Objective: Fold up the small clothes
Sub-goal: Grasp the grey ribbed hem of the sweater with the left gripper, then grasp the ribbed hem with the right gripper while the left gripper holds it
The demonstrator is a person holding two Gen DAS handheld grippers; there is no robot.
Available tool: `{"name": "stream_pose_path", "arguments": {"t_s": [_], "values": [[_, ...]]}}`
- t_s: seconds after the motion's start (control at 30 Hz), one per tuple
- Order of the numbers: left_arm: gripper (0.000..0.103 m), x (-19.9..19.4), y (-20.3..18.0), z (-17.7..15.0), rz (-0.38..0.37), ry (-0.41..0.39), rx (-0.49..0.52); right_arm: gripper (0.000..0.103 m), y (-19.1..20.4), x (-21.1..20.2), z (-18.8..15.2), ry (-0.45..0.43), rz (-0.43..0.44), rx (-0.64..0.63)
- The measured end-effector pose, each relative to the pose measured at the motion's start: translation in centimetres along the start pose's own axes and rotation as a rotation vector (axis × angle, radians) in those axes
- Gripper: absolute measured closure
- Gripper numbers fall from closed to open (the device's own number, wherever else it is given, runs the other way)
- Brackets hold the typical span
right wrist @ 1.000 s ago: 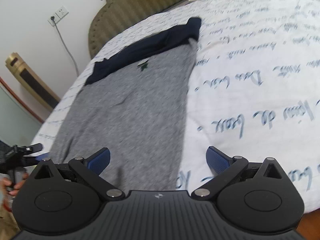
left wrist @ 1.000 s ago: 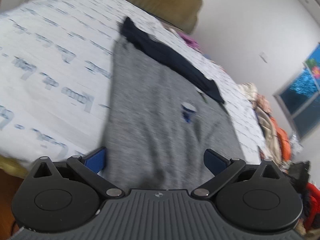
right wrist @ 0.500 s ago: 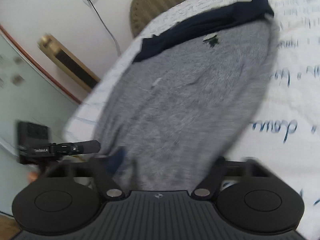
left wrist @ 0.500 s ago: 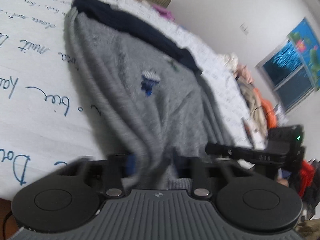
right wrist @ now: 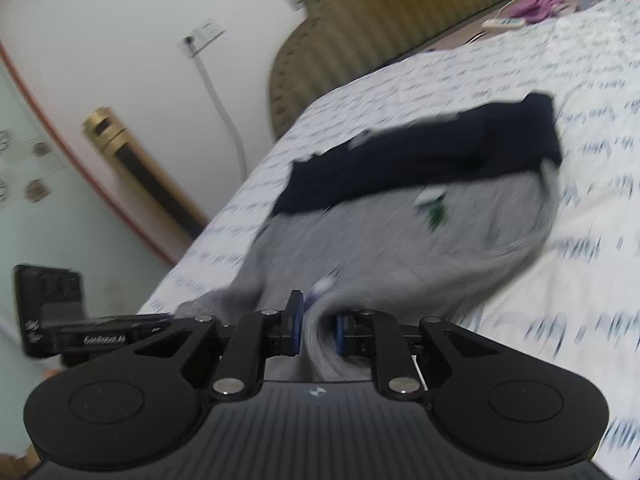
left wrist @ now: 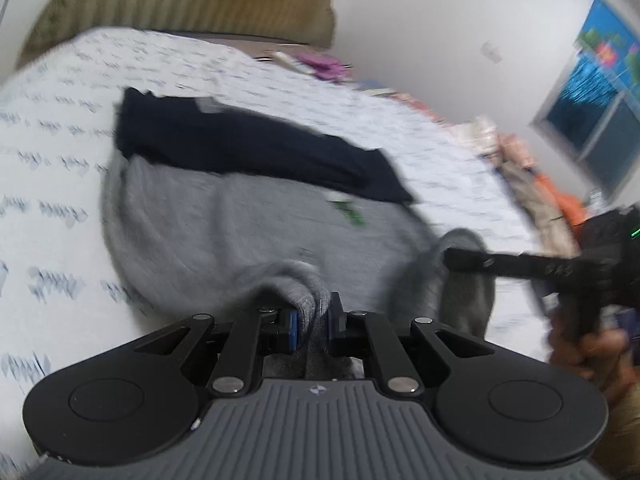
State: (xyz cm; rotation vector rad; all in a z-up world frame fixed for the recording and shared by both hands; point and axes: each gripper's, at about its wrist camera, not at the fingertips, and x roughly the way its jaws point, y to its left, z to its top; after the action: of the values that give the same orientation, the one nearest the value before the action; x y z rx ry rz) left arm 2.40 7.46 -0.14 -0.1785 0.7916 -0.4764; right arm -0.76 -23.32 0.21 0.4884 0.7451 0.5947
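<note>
A small grey garment (left wrist: pixel 248 232) with a navy band (left wrist: pixel 248 148) along its far edge lies on the white printed bed sheet (left wrist: pixel 52 184). My left gripper (left wrist: pixel 312 320) is closing, and its blue pads pinch a bunched fold of the grey near edge, raised off the sheet. In the right wrist view my right gripper (right wrist: pixel 318 328) is closing too, with the grey garment (right wrist: pixel 400 248) pressed between its pads below the navy band (right wrist: pixel 420 160). A black finger (left wrist: pixel 500 264) of the right gripper shows at the right, at the garment's other near corner.
An olive padded headboard (left wrist: pixel 180 4) stands behind the bed. A heap of clothes (left wrist: pixel 532 184) lies at the far right under a window (left wrist: pixel 600 96). A gold standing unit (right wrist: pixel 132 164) and a wall socket (right wrist: pixel 204 36) are left of the bed. A person's hand (left wrist: pixel 588 348) holds the right gripper.
Both grippers went from wide open to closed on the grey garment's near edge. They rose and moved forward, and the cloth now bulges toward the navy band.
</note>
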Motion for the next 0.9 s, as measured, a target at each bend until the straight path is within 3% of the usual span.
{"name": "stream_pose_path", "arguments": {"t_s": [0.07, 0.1, 0.13, 0.17, 0.23, 0.27, 0.3, 0.33, 0.37, 0.4, 0.6, 0.73, 0.83, 0.87, 0.9], "values": [[0.09, 2.0, 0.5, 0.0, 0.05, 0.029, 0.003, 0.088, -1.0, 1.4, 0.9, -0.004, -0.097, -0.012], [0.089, 2.7, 1.1, 0.0, 0.051, 0.053, -0.01, 0.087, -1.8, 2.3, 1.0, 0.006, -0.138, -0.004], [0.081, 3.2, 1.7, -0.2, 0.044, 0.072, -0.031, 0.087, -2.7, 3.1, 0.9, 0.021, -0.174, 0.02], [0.081, 3.3, 2.2, -0.5, 0.033, 0.075, -0.058, 0.086, -3.6, 3.6, 0.7, 0.031, -0.201, 0.058], [0.075, 2.6, 3.2, -1.2, -0.018, 0.058, -0.091, 0.084, -5.1, 3.1, -0.3, 0.032, -0.177, 0.131], [0.067, 2.2, 3.7, -1.4, -0.044, 0.053, -0.106, 0.072, -5.7, 2.3, -0.8, 0.027, -0.148, 0.163], [0.062, 1.8, 4.1, -1.6, -0.067, 0.047, -0.119, 0.049, -6.1, 1.7, -1.3, 0.023, -0.127, 0.19], [0.05, 1.4, 4.5, -1.8, -0.088, 0.04, -0.129, 0.034, -6.5, 1.0, -1.8, 0.015, -0.107, 0.21], [0.041, 1.1, 4.7, -2.1, -0.105, 0.035, -0.132, 0.012, -6.8, 0.3, -2.2, 0.004, -0.09, 0.217], [0.038, 0.7, 4.9, -2.4, -0.117, 0.029, -0.131, 0.01, -7.0, -0.6, -2.7, -0.01, -0.084, 0.214], [0.036, -0.7, 6.0, -5.0, -0.18, 0.03, -0.143, 0.01, -6.7, -3.2, -5.8, 0.025, -0.082, 0.106], [0.036, -1.6, 7.3, -6.4, -0.252, -0.004, -0.196, 0.01, -4.5, -3.0, -7.2, 0.07, -0.009, 0.047], [0.04, -1.7, 7.2, -6.4, -0.282, -0.001, -0.199, 0.021, -2.7, -1.6, -7.7, 0.125, 0.085, 0.038], [0.048, -1.7, 7.0, -6.4, -0.279, 0.0, -0.187, 0.027, -1.8, -0.9, -7.8, 0.135, 0.075, 0.005], [0.054, -1.8, 6.7, -6.4, -0.27, -0.001, -0.179, 0.044, -0.8, -0.4, -7.9, 0.138, 0.047, -0.04]]}}
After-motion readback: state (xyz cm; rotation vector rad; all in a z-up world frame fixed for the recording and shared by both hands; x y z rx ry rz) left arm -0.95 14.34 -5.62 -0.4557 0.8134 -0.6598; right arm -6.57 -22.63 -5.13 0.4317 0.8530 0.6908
